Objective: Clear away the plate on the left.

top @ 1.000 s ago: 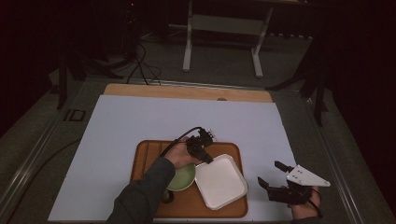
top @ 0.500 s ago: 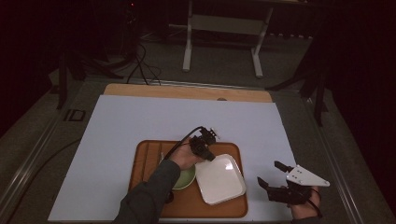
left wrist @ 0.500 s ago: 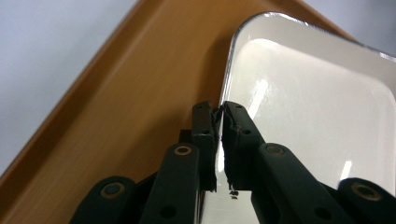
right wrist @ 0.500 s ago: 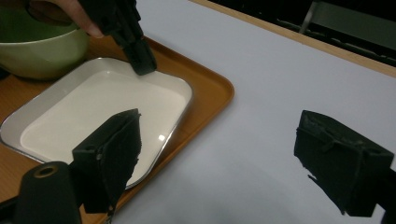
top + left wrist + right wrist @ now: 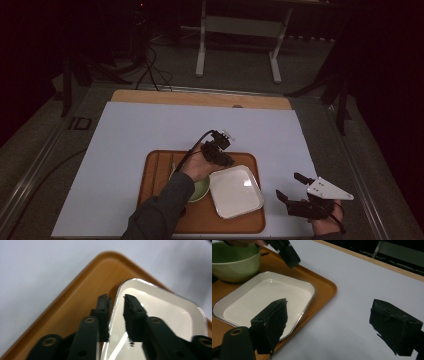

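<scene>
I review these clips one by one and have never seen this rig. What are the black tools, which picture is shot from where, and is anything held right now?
A person holds a two-jaw hand tool in each hand. The high view looks down on the table; the other two pictures come from cameras riding on each tool.

On the white table cover sits a wooden tray carrying a green bowl and a white square plate.

The left gripper straddles the plate's rim; its jaws have just been opening, so the plate looks released. The right gripper waits open beside the tray, holding nothing.
</scene>
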Demonstrator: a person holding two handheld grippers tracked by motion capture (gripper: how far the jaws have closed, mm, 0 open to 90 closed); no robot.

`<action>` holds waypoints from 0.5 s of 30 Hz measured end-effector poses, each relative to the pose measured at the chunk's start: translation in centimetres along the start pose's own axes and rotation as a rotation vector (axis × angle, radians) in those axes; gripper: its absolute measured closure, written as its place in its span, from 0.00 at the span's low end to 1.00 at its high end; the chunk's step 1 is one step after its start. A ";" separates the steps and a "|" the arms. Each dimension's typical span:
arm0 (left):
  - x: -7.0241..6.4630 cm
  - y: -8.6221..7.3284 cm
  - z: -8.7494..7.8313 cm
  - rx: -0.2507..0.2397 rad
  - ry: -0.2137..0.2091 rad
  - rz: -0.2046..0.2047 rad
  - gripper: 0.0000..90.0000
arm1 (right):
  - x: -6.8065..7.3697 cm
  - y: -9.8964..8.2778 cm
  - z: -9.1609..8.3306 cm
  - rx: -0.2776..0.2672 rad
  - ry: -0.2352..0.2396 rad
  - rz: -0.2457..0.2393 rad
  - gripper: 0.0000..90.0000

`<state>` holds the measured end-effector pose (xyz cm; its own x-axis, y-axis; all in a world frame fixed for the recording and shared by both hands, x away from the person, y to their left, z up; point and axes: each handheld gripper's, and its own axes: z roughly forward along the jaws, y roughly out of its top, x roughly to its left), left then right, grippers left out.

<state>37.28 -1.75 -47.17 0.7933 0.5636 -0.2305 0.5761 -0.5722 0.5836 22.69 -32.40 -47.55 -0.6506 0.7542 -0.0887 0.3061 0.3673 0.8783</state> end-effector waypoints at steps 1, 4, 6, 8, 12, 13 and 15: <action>-0.1 -0.1 -0.5 -0.024 -0.004 -0.006 0.80 | 0.0 0.0 0.0 0.001 0.000 -0.001 0.16; -0.3 -0.3 -2.3 -0.085 -0.011 -0.007 0.75 | 0.0 0.0 0.0 0.000 -0.001 -0.002 0.16; -0.3 -0.6 -3.6 -0.137 -0.012 -0.014 0.72 | 0.0 0.0 0.0 -0.001 -0.001 -0.003 0.16; -0.3 -0.9 -4.8 -0.178 -0.015 -0.025 0.70 | 0.0 0.0 0.0 0.000 -0.001 -0.005 0.16; -0.2 -1.3 -6.8 -0.252 -0.006 -0.050 0.66 | 0.1 0.1 0.0 -0.001 0.000 -0.005 0.16; -0.2 -1.5 -7.4 -0.268 -0.004 -0.055 0.66 | 0.1 0.1 0.0 -0.002 -0.001 -0.006 0.16; -0.3 -1.7 -8.1 -0.289 0.009 -0.056 0.63 | 0.1 0.0 0.0 -0.001 -0.001 -0.004 0.16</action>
<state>34.50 3.88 -41.79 0.7594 0.5954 -0.2623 0.5379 -0.3477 0.7680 22.69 -32.32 -47.54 -0.6509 0.7534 -0.0929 0.3026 0.3697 0.8785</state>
